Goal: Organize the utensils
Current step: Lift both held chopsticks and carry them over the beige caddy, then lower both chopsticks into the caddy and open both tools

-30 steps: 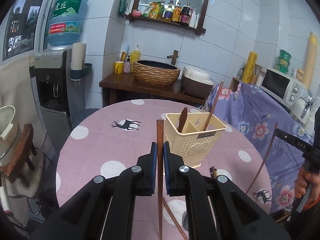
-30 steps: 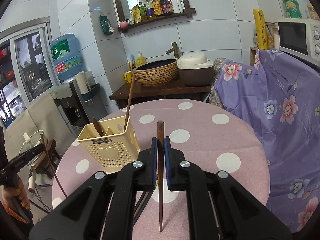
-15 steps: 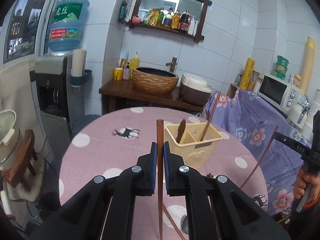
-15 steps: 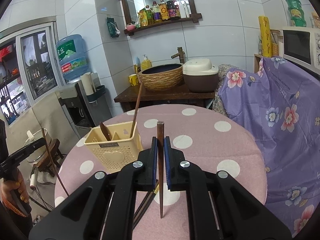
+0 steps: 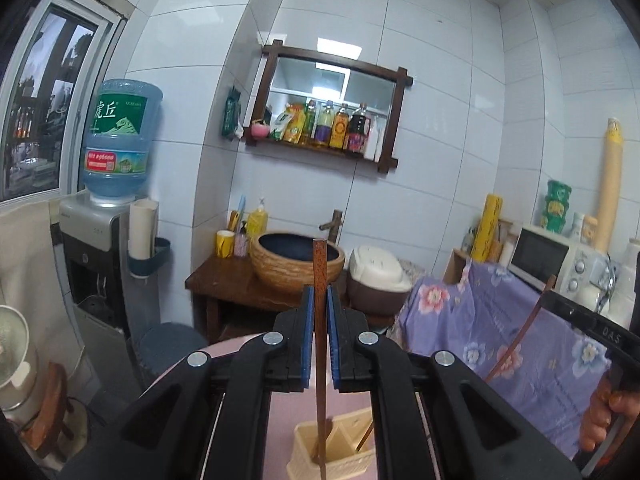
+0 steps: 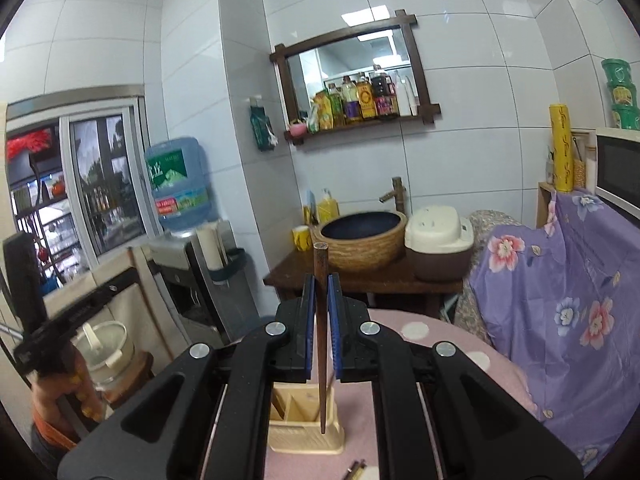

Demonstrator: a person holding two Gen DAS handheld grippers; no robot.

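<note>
Below the left claw [image 5: 319, 340], pinched tight on a long brown wooden chopstick [image 5: 319, 360], sits the cream plastic utensil basket [image 5: 336, 458] on the pink surface [image 5: 280, 432]. Right view: the right claw [image 6: 320, 330] grips another brown wooden stick [image 6: 321, 340] above that basket [image 6: 306, 428]; spotted pink cloth [image 6: 460, 356] lies open rightward.

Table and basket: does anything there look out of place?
Yes. A few chopsticks lie loose on the pink table, in front of the basket rather than inside it. Nothing looks spilled or broken.
</note>
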